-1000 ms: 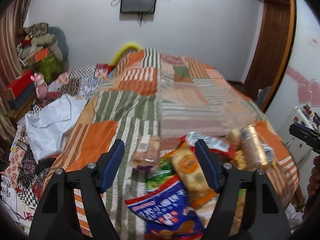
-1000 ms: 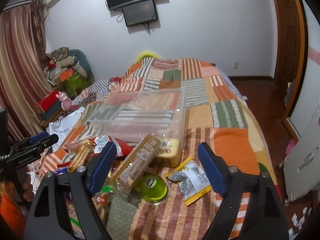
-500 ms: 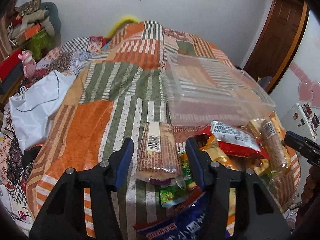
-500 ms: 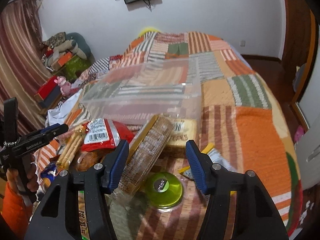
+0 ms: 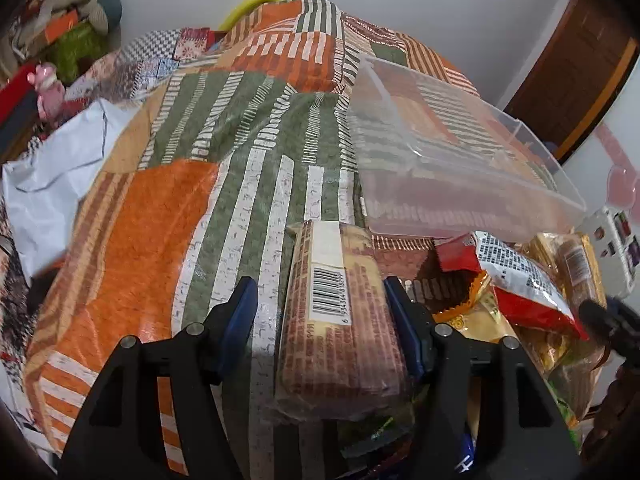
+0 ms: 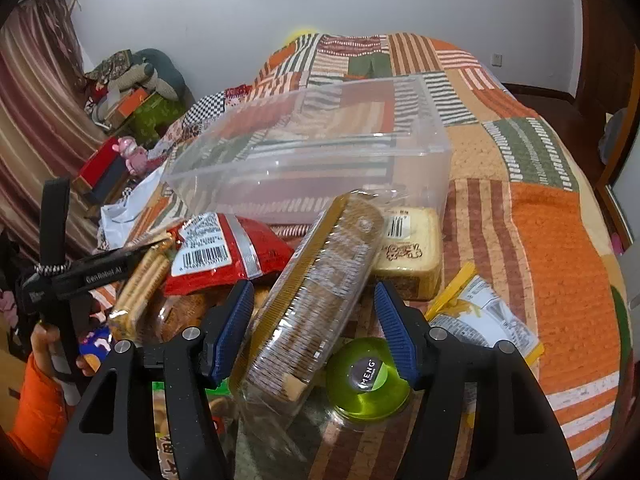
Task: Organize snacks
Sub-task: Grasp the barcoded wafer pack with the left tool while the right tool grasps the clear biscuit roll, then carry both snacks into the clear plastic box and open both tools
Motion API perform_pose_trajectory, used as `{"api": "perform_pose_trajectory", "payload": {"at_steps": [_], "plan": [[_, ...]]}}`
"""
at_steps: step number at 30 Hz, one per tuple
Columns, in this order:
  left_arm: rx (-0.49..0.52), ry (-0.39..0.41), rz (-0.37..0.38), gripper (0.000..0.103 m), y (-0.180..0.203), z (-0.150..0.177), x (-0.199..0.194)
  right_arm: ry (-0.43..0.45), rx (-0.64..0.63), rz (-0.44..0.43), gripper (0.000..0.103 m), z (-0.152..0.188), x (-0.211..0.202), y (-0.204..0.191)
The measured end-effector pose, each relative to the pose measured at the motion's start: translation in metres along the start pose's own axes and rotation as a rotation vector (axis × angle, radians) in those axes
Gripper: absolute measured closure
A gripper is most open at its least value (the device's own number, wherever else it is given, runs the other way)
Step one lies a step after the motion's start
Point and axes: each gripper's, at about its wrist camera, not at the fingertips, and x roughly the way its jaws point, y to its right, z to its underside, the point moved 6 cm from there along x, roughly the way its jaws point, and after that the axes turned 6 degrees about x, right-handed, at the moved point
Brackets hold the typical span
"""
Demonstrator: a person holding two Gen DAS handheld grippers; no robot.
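Both grippers' jaws are opening: left gripper (image 5: pixel 320 312) straddles one ribbed biscuit packet (image 5: pixel 336 320), right gripper (image 6: pixel 314 328) one clear cracker sleeve (image 6: pixel 312 304), below one clear plastic bin (image 6: pixel 320 152).

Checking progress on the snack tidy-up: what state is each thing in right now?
Clear bin: upright on the bed, empty.
Wafer pack: sealed, lying between the left tongs, which are opening.
Biscuit sleeve: tilted, between the right tongs, also opening.
Green jar: lid on.

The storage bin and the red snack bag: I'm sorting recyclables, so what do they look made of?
The storage bin looks like rigid clear plastic: the quilt shows through its glossy walls. The red snack bag seems to be shiny plastic or foil film, crinkled and reflective.
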Motion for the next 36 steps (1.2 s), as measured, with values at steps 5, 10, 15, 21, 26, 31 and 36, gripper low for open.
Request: {"api": "perform_pose_trajectory", "payload": {"at_steps": [5, 10, 15, 21, 26, 31, 36], "plan": [[0.027, 0.013, 0.042, 0.059, 0.004, 0.003, -0.001, 0.006, 0.009, -0.034, 0.052, 0.001, 0.001, 0.001], [0.056, 0.048, 0.018, 0.059, 0.009, 0.003, -0.007, 0.024, -0.008, -0.016, 0.067, 0.001, -0.001, 0.0], [0.062, 0.092, 0.015, 0.059, 0.01, 0.002, -0.025, 0.065, -0.033, 0.016, 0.071, -0.001, -0.008, -0.001], [0.053, 0.135, -0.016, 0.059, 0.009, -0.001, -0.047, 0.094, -0.021, 0.001, 0.072, -0.005, -0.019, 0.001], [0.06, 0.193, -0.015, 0.059, 0.015, -0.01, -0.072, 0.138, -0.025, -0.008, 0.072, -0.014, -0.036, -0.004], [0.069, 0.252, -0.004, 0.059, 0.026, -0.021, -0.092, 0.207, -0.042, -0.019, 0.072, -0.029, -0.056, -0.01], [0.089, 0.299, 0.007, 0.059, 0.041, -0.037, -0.107, 0.269, -0.065, -0.001, 0.072, -0.044, -0.067, -0.014]]}}
